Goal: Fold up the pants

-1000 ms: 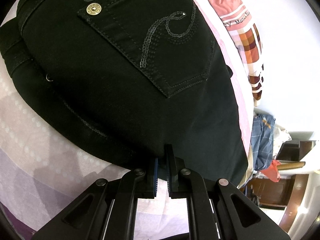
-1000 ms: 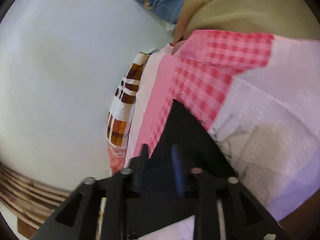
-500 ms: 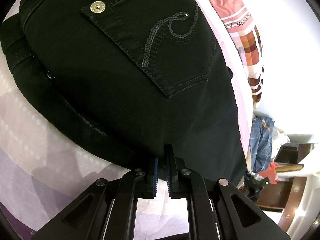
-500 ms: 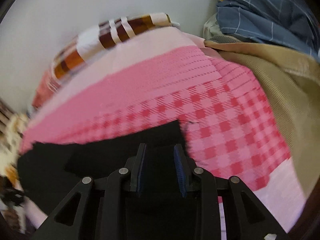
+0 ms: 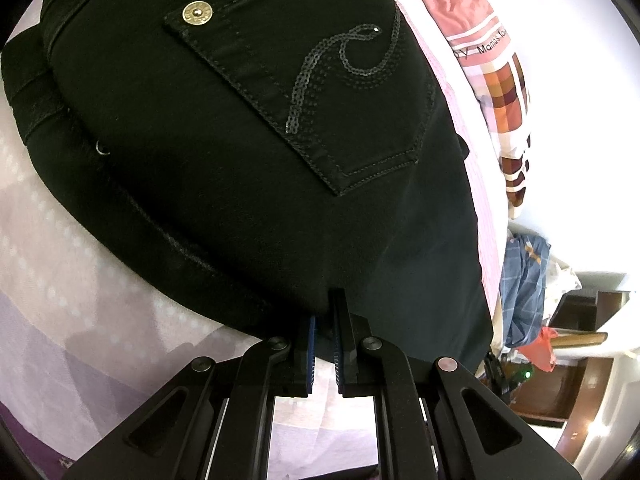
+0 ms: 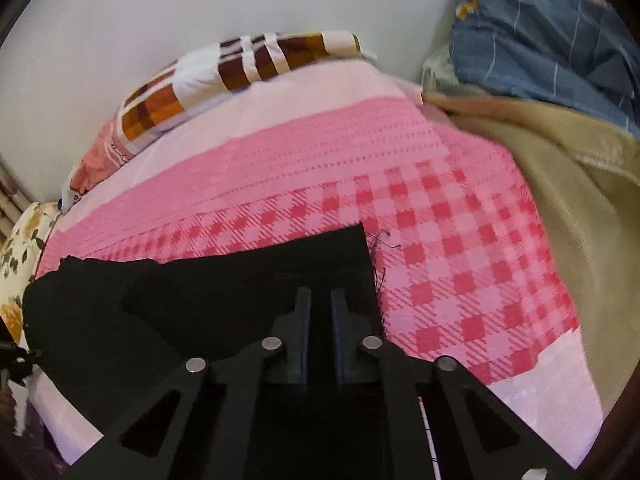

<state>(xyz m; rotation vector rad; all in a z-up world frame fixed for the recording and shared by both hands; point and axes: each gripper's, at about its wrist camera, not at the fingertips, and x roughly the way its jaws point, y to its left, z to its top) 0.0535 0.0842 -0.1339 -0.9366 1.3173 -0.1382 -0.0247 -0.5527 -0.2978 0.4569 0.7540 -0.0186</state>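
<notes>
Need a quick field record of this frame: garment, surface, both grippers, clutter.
garment: black pants, back pocket facing up
surface: bed sheet, pink checked at the hem end
left gripper: shut on pants edge below the pocket
right gripper: shut on pants near the frayed hem
clutter: checked pillow, blue cloth, tan blanket

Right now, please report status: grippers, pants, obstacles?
Left gripper shut on black pants edge. Right gripper shut on hem end. Nothing blocking.
</notes>
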